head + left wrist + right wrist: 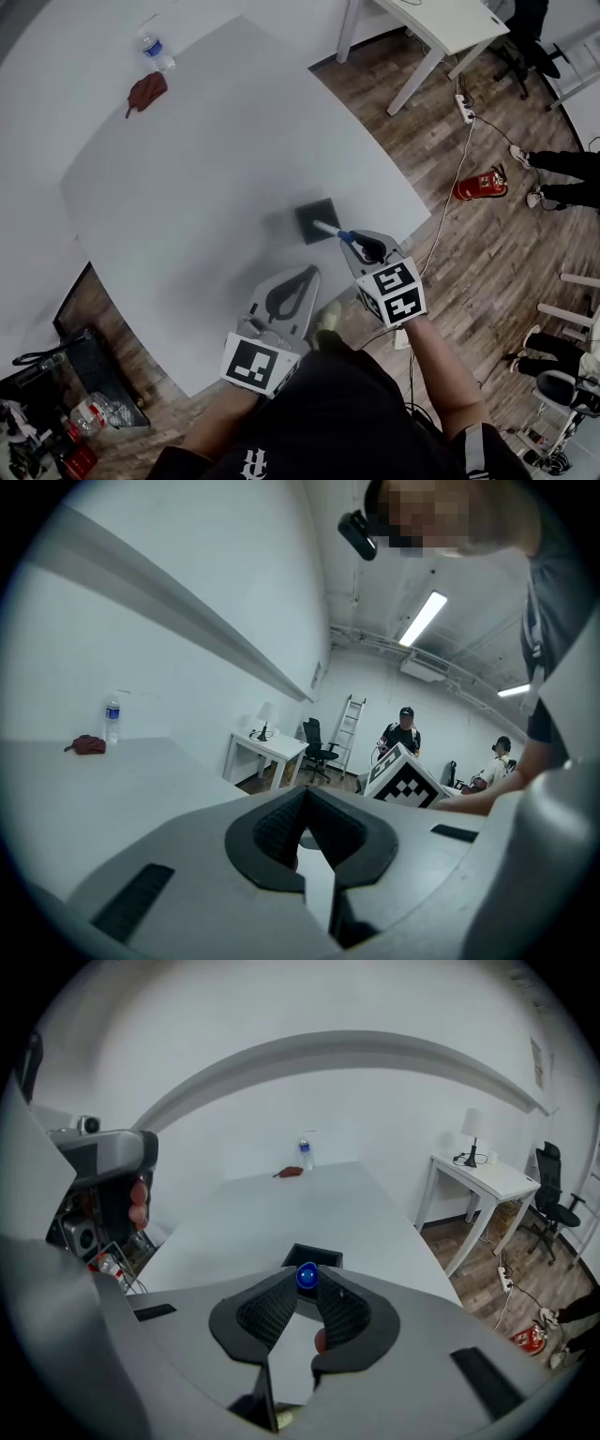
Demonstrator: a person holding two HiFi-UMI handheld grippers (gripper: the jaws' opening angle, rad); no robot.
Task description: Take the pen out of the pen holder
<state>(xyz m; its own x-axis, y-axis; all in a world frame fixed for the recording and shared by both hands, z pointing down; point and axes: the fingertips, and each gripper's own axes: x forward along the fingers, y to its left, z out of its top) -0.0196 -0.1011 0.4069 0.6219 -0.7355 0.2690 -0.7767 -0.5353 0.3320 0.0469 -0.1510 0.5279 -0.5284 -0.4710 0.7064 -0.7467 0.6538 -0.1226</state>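
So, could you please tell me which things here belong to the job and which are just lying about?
Job in hand:
pen
pen holder
right hand-held gripper, shut on the pen

Lying about:
water bottle
reddish pouch
fire extinguisher
left hand-held gripper, shut, empty

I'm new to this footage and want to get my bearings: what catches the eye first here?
The right gripper, near the front edge of the white table, is shut on the blue end of a pen that slants out of a dark square pen holder. The left gripper sits shut and empty beside it. A red fire extinguisher stands out on the wooden floor to the right.
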